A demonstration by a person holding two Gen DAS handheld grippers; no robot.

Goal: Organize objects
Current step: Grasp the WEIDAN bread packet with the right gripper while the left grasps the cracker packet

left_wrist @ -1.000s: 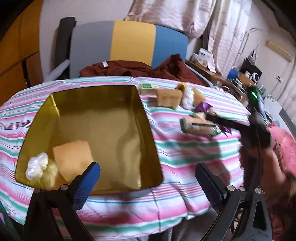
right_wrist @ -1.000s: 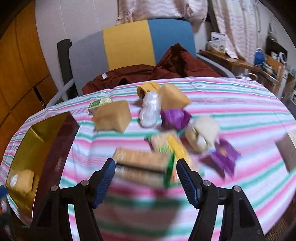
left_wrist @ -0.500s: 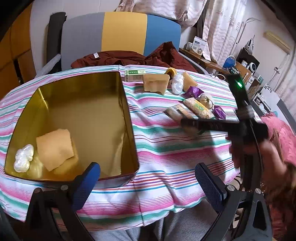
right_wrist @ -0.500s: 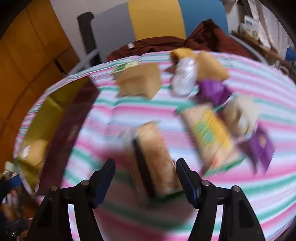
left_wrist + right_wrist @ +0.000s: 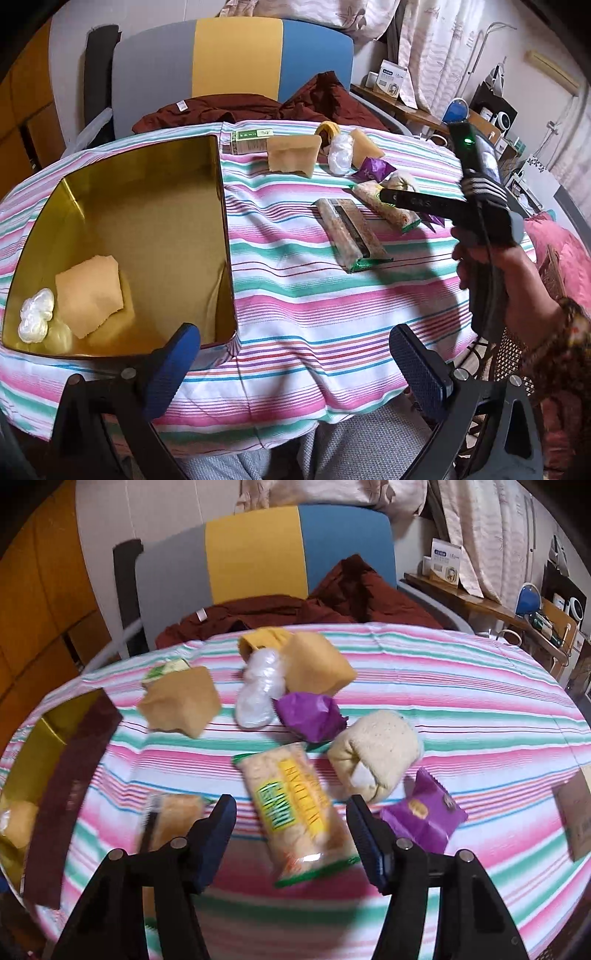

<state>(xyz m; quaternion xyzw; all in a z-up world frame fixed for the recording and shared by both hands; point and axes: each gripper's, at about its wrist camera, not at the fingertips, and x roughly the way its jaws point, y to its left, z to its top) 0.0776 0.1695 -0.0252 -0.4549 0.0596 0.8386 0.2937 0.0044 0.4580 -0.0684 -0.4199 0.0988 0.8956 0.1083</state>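
Left wrist view
- Left claw: mine; spread, nothing between the pads, at the near worktop edge.
- Tin: on the worktop, left side; open gold box.
- Done: a tan packet and a white wrap lie in the tin.
- Left: cracker pack and the other snacks lie on the cloth, well apart from the tin.
- Right hand: grips its tool's handle over the snacks.

Right wrist view
- Right claw: mine; jaws have just been closing but stand apart, around the biscuit pack; pads not pressing it.
- Step, as I judge: early; the next pick is being lined up.
- Writing: green and yellow print on the biscuit pack, too blurred to read.
- Purple sachet: just right of my claw.
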